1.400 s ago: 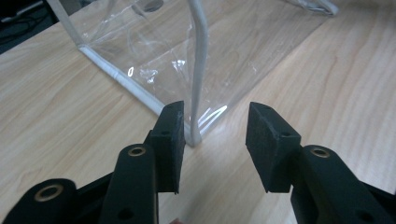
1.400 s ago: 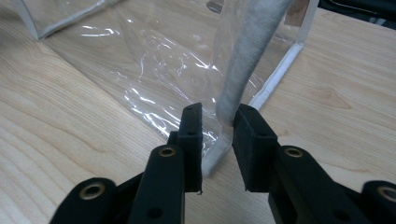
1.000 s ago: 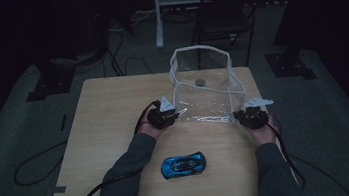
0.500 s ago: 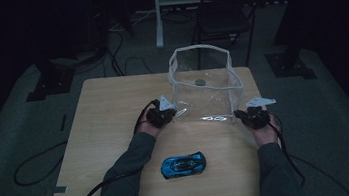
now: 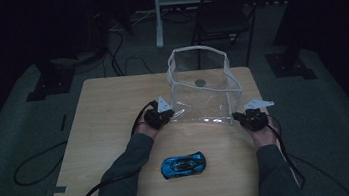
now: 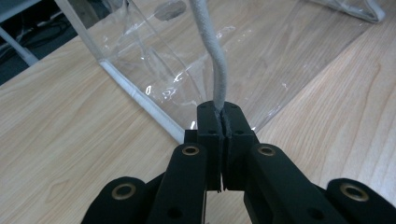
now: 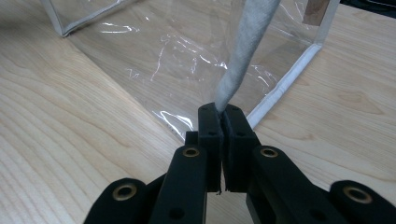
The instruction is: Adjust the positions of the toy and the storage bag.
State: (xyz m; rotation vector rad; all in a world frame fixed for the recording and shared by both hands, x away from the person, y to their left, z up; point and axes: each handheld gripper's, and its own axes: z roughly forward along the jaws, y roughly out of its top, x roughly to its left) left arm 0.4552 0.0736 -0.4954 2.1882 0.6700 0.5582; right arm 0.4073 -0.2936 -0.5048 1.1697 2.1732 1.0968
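Note:
A clear plastic bag (image 5: 202, 92) with white trim stands open on the wooden table (image 5: 109, 116), a small dark round thing (image 5: 200, 82) inside it. My left gripper (image 5: 167, 113) sits at the bag's near left corner. In the left gripper view that gripper (image 6: 220, 109) is shut on a white padded strip (image 6: 216, 56) of the bag's rim. My right gripper (image 5: 239, 116) sits at the near right corner; in its own view it (image 7: 221, 112) is shut on another white strip (image 7: 247, 46). A blue toy car (image 5: 183, 165) lies between my forearms, near the front edge.
The room is dark. A chair (image 5: 225, 11) stands behind the table, and a black cable (image 5: 34, 165) loops on the floor at the left. Bare wood lies to the left of the bag.

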